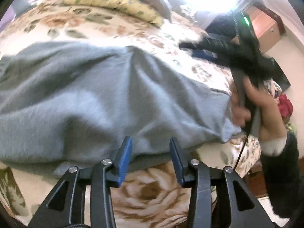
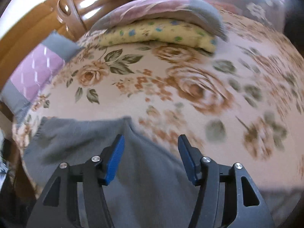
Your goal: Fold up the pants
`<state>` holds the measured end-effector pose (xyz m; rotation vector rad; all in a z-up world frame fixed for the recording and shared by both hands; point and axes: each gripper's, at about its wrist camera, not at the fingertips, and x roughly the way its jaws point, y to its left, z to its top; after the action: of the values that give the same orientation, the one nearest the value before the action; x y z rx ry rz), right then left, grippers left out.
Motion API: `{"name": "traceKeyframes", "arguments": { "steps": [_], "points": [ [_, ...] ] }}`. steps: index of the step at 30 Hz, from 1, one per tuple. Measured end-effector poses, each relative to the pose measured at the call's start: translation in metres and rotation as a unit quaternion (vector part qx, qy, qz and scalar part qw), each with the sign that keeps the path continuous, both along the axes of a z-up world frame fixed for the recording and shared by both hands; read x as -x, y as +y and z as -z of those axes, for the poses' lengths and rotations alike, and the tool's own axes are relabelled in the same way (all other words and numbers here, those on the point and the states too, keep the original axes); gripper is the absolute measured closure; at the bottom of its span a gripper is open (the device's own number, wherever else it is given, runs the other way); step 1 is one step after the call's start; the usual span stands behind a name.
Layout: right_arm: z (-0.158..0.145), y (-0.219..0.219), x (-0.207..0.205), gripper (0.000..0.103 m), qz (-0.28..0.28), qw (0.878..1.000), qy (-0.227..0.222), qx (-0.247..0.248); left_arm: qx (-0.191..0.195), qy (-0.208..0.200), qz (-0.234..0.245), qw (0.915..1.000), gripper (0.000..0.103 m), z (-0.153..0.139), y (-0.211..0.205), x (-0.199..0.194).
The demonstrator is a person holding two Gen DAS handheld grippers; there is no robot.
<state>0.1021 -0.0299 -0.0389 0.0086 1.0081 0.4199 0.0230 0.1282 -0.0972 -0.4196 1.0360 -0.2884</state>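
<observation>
Grey pants (image 1: 91, 98) lie spread and wrinkled on a floral bed cover (image 1: 152, 190). My left gripper (image 1: 151, 144) is open, its blue fingertips at the near edge of the pants, holding nothing. In the left wrist view the right gripper (image 1: 191, 46) shows at the upper right, blurred, held in a hand above the bed beside the pants' right end. In the right wrist view my right gripper (image 2: 152, 142) is open over the grey pants (image 2: 144, 171), which run under it and off to the left.
A yellow flowered pillow (image 2: 157, 32) with a pink and grey pillow (image 2: 165, 7) on top lies at the far end of the bed. A lilac and grey cushion (image 2: 34, 72) sits at the left by the wooden headboard (image 2: 76, 5). The bed cover (image 2: 218, 98) stretches right.
</observation>
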Motion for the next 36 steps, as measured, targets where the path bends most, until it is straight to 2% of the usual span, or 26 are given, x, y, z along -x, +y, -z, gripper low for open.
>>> {"name": "traceKeyframes", "arguments": {
  "steps": [7,13,18,25,29,32,36],
  "points": [
    [-0.005,-0.100,0.063,0.043,0.088,0.996,0.011,-0.033,-0.030,-0.018,0.071,0.9969,0.058,-0.019,-0.059,-0.023],
    [-0.006,-0.199,0.120,0.043,0.183,0.982,0.010,-0.054,-0.048,-0.030,0.148,0.9874,0.054,-0.038,-0.119,-0.048],
    [0.000,-0.282,0.164,0.043,0.277,0.958,0.002,-0.077,-0.067,-0.036,0.230,0.9703,0.050,-0.047,-0.188,-0.070],
    [0.019,-0.389,0.215,0.043,0.427,0.895,-0.010,-0.124,-0.096,-0.027,0.322,0.9416,0.048,-0.041,-0.294,-0.119],
    [0.038,-0.425,0.220,0.043,0.460,0.873,-0.002,-0.165,-0.110,-0.017,0.359,0.9267,0.048,-0.032,-0.354,-0.150],
    [0.045,-0.436,0.216,0.043,0.456,0.869,-0.006,-0.190,-0.116,-0.011,0.380,0.9174,0.048,-0.025,-0.395,-0.169],
    [0.054,-0.440,0.198,0.043,0.434,0.878,0.004,-0.203,-0.122,-0.004,0.406,0.9059,0.045,-0.012,-0.442,-0.189]
  ]
}}
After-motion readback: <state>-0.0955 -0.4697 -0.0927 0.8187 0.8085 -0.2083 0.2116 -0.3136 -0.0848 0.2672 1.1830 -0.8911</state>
